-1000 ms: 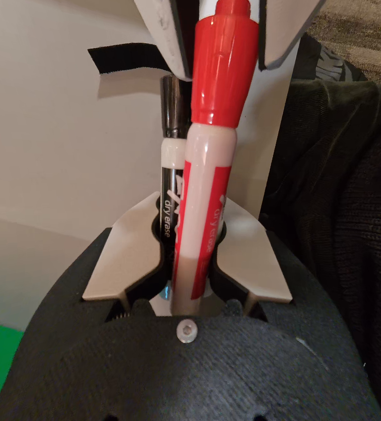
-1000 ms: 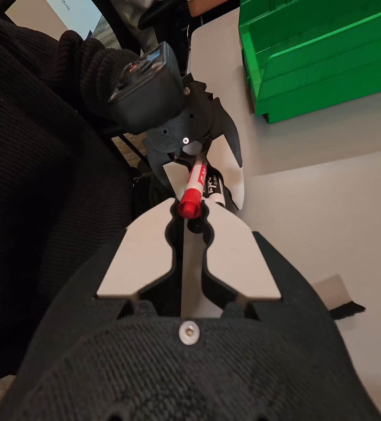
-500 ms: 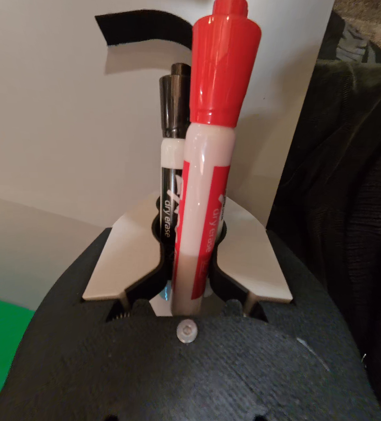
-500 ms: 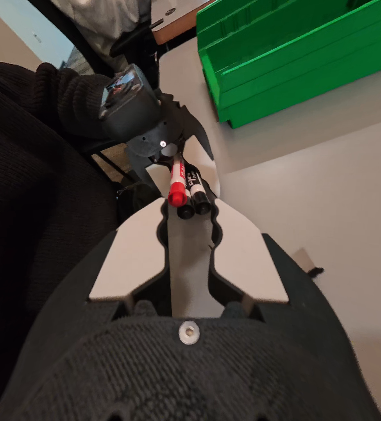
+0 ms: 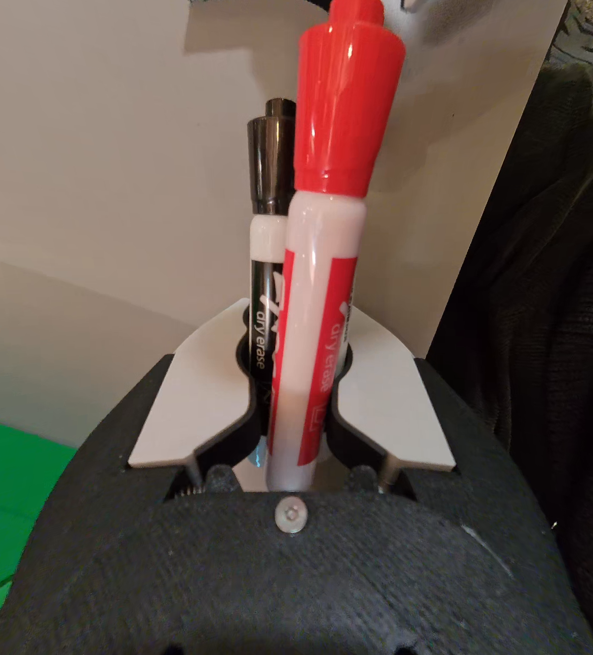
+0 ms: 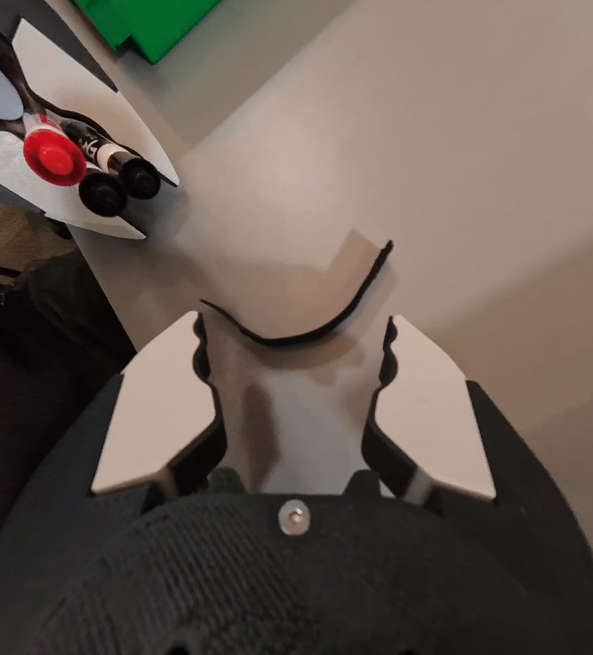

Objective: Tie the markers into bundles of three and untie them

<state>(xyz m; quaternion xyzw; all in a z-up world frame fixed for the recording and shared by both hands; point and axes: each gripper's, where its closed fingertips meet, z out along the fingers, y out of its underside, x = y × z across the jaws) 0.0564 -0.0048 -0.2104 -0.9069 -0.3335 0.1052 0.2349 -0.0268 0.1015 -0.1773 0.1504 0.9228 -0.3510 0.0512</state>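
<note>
My left gripper (image 5: 295, 319) is shut on a bundle of dry-erase markers. A red-capped marker (image 5: 323, 283) is in front, and two black-capped markers (image 5: 270, 198) stand behind it on the left. The right wrist view shows the same left gripper (image 6: 110, 177) at the upper left, with the red cap (image 6: 53, 159) and two black caps (image 6: 101, 193) pointing at the camera. My right gripper (image 6: 294, 317) is open and empty. It hangs just above a curved black strap (image 6: 323, 331) on the white table (image 6: 429, 141), with the strap's middle between its fingertips.
A green bin (image 6: 153, 28) stands at the table's far side and also shows in the left wrist view (image 5: 4, 478). A person's dark knitted sleeve (image 5: 554, 319) lies along the table's near edge (image 6: 103, 283). Carpet floor (image 6: 4, 227) shows past that edge.
My right gripper has opened wide and swung away from the marker caps down over the black strap. My left gripper keeps its hold on the markers and has shifted only slightly.
</note>
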